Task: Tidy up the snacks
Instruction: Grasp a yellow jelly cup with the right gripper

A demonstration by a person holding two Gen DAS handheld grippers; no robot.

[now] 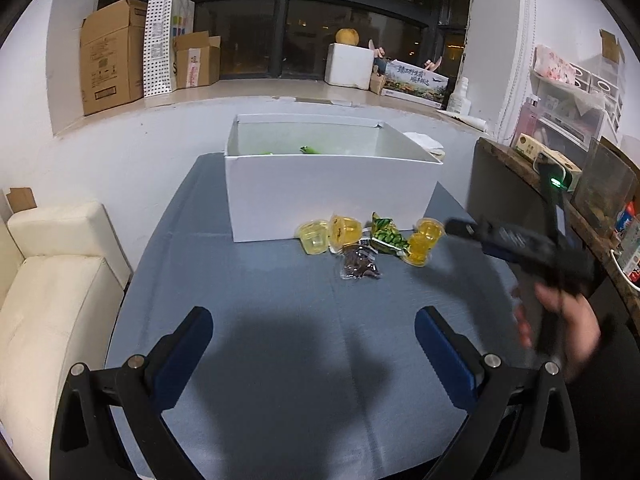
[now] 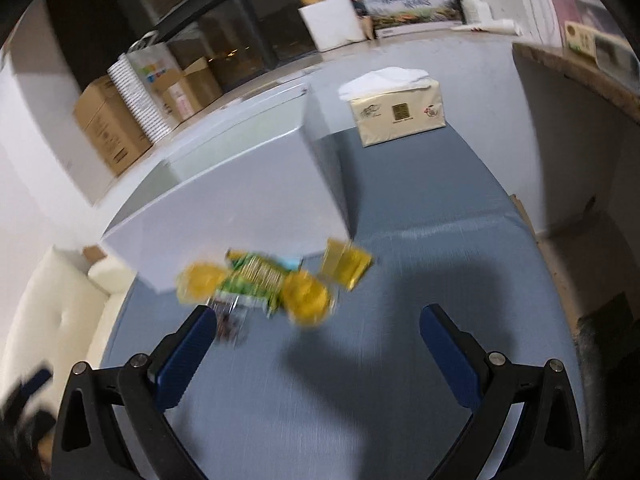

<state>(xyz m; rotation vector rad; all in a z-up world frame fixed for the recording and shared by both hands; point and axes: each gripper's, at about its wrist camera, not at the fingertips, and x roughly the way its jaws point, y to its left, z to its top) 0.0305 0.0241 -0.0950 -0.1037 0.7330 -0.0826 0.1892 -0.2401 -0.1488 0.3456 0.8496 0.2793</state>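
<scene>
Our right gripper (image 2: 312, 344) hung spread and empty; the snacks (image 2: 276, 284) lay just ahead of it, by the white box (image 2: 224, 208). We judged the green packet (image 2: 256, 276) light, crinkly, best pinched edgewise.

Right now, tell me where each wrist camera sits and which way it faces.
Left wrist view: on the left gripper, over the near grey tablecloth, facing the open white cardboard box; its open jaws, the right gripper and a hand show.
Right wrist view: on the right gripper, tilted and blurred, facing the green foil snack packet and cream tissue pack; open jaws show.
Shared: box, packet, yellow jelly cups, tablecloth.
</scene>
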